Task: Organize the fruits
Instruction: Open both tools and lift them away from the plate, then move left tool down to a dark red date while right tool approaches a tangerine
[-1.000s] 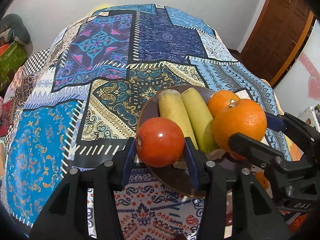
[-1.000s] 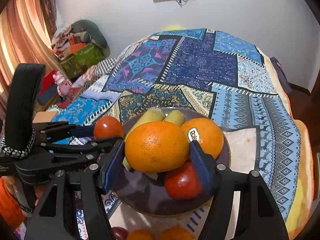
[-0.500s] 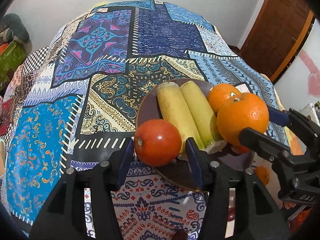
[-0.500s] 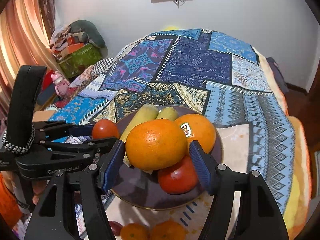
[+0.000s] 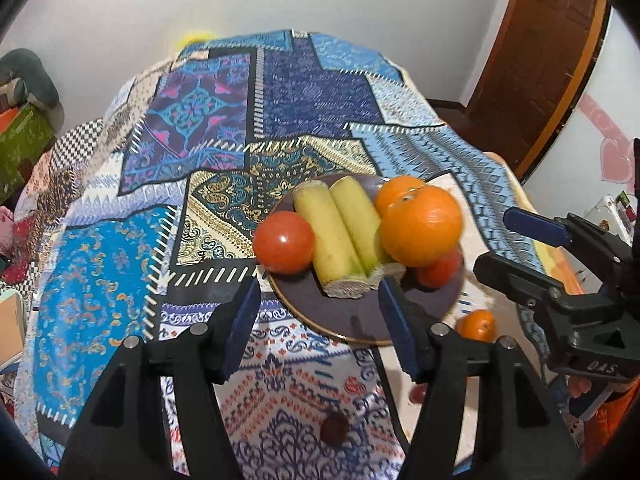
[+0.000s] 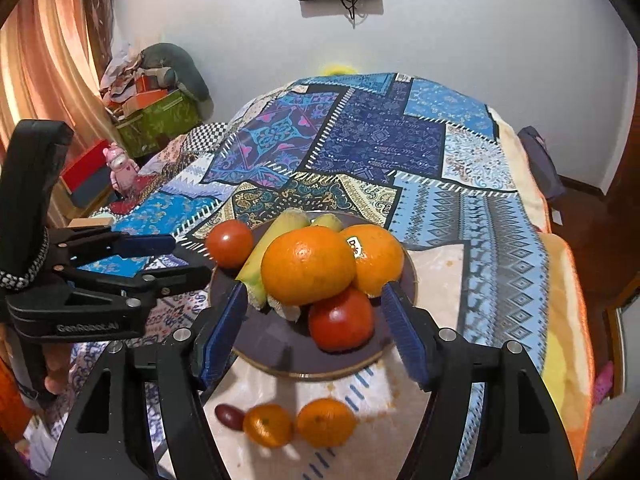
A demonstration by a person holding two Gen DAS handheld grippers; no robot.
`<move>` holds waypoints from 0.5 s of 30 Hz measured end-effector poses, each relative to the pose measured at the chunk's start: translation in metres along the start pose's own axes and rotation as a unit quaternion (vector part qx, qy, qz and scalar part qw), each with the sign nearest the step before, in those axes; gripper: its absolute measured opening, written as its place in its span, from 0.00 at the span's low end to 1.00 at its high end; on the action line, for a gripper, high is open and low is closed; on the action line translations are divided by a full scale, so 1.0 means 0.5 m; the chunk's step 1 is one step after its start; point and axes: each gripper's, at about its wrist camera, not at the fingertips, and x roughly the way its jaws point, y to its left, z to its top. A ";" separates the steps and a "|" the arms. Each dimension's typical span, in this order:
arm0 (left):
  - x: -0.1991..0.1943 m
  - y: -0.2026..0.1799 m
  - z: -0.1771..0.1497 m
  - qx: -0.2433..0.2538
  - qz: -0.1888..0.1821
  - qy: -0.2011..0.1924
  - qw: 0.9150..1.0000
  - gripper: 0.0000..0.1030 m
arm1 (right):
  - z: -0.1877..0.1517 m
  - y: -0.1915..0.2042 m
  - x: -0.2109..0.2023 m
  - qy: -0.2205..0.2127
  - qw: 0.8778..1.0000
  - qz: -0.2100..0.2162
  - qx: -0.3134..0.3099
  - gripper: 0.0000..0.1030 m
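Most of the fruit is already sitting on the dark plate (image 6: 280, 354), which is lying on the patterned bed (image 6: 472, 216) towards its near edge. Two bananas (image 5: 344, 236) are lying side by side across the plate's middle. A tomato (image 5: 284, 242) is resting at the plate's left rim, a big orange (image 6: 308, 266) is perching on top of a second tomato (image 6: 340, 320), and a stickered orange (image 6: 378, 258) is leaning against it.

The left tongs (image 5: 320, 326) are hanging wide open and empty, just short of the plate's near rim. The right tongs (image 6: 314, 330) are likewise spread wide, holding nothing, their blue pads flanking the pile without touching it.

Loose pieces are still waiting on the bed between the plate and the near edge: two small oranges (image 6: 296, 424) touching each other and a dark red, grape-like fruit (image 6: 229, 416) just beside them. Judging by that, the job is largely done, with these three left to collect. The stacked big orange looks precarious.
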 end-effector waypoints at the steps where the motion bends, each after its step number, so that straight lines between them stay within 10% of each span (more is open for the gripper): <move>1: -0.012 -0.002 -0.003 0.001 0.000 -0.003 1.000 0.60 | -0.002 0.001 -0.008 -0.002 1.000 0.000 0.000 0.65; 15: -0.121 -0.010 -0.099 0.000 0.008 -0.007 1.000 0.64 | -0.082 0.003 -0.083 0.000 1.000 -0.017 0.008 0.70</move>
